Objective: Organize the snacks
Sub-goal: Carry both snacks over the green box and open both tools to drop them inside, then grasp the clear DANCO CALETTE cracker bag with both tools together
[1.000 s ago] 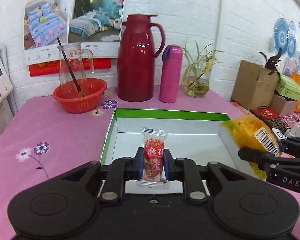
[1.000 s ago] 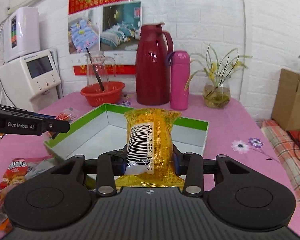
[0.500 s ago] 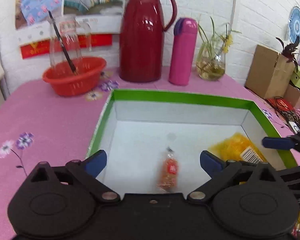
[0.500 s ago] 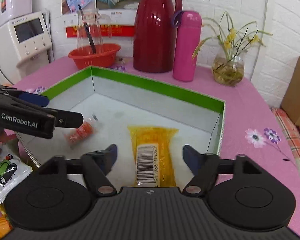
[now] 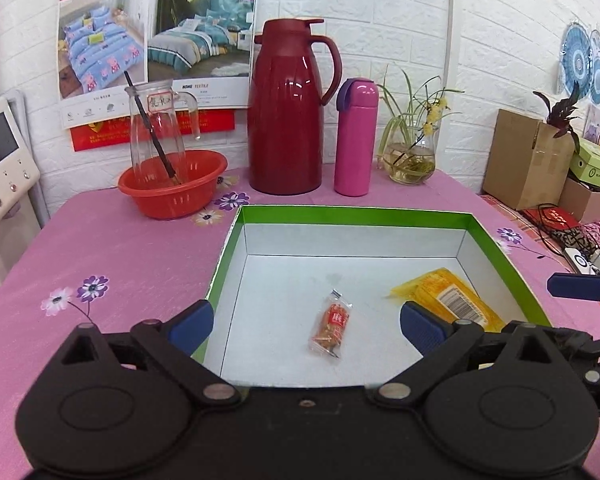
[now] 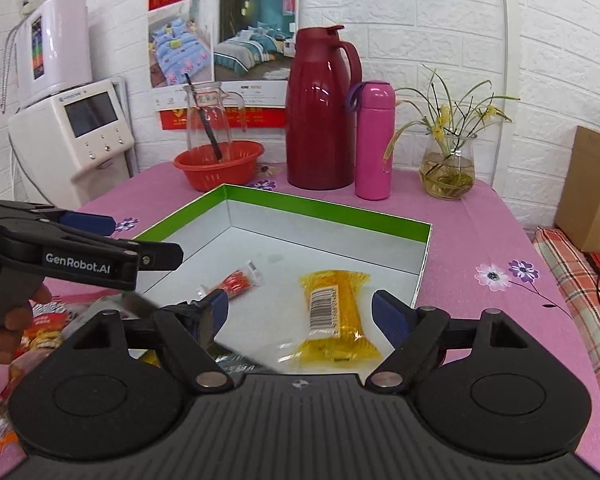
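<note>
Now both snacks lie loose in green-rimmed box (image 5: pixel 352 213): red packet (image 5: pixel 331 330) mid-floor, yellow packet (image 6: pixel 334 312) near right wall. Left gripper (image 5: pixel 306 326) and right gripper (image 6: pixel 300 314) fingers spread wide, nothing held. Risk: box rim clipped by low fingers on withdrawal; remaining snacks (image 6: pixel 40 322) at table edge pushed off.

On the table (image 5: pixel 100 248) the open box (image 5: pixel 356 213) sat at the centre, and two snacks lay on its floor: the small packet (image 5: pixel 330 330) in the middle and the barcoded packet (image 5: pixel 450 300) well apart at its 3 o'clock, near the box's wall. Beyond the box, at 10 o'clock, stood the basket (image 5: pixel 172 188) with the glass jug (image 5: pixel 156 136) in it; at 12 o'clock stood the thermos jug (image 5: pixel 286 124), the flask (image 5: pixel 356 138) just beside it, and the plant vase (image 5: pixel 410 158) at 1 o'clock.
</note>
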### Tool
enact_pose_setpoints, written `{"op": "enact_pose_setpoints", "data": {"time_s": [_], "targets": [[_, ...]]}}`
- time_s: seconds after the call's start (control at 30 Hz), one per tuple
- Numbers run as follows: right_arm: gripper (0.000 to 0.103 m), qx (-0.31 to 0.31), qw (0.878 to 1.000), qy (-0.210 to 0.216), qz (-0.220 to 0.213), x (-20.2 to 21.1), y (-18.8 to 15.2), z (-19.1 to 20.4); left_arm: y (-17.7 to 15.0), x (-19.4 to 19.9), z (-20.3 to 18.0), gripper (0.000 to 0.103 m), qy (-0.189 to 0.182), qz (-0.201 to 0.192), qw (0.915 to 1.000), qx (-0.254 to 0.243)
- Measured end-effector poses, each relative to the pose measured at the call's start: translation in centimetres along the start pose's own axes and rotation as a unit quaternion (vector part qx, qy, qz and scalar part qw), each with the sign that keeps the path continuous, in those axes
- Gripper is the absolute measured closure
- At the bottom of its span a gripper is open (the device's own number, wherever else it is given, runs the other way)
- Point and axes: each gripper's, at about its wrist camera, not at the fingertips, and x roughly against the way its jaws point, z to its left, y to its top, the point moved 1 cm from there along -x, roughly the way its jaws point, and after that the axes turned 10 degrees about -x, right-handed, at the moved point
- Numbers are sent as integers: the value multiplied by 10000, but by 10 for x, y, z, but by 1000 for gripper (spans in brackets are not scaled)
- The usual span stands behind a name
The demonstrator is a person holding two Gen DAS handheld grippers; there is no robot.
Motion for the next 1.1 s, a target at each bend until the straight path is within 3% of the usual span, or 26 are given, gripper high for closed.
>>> {"op": "enact_pose_setpoints", "data": {"time_s": [0.17, 0.43, 0.6, 0.9, 1.03, 1.1], "targets": [[0, 35, 9999, 68, -110, 26, -12, 4, -9, 24, -8, 0, -135, -61, 9999, -65], [0, -126, 9998, 127, -26, 55, -48, -5, -23, 49, -31, 0, -977, -103, 9946, -324], [0, -338, 9990, 214, 197, 57, -72, -13, -25, 41, -51, 0, -1501, 22, 9872, -535], [0, -1112, 9916, 490, 455, 54, -92, -30, -26, 3, -68, 0, -1974, 494, 9773, -597], [4, -1203, 9896, 609, 507, 49, -92, -30, -30, -4, -73, 6, -2232, 663, 9703, -660], [10, -1249, 9888, 659, 490, 47, -89, -32, -30, -3, -72, 18, -2296, 688, 9686, -660]]}}
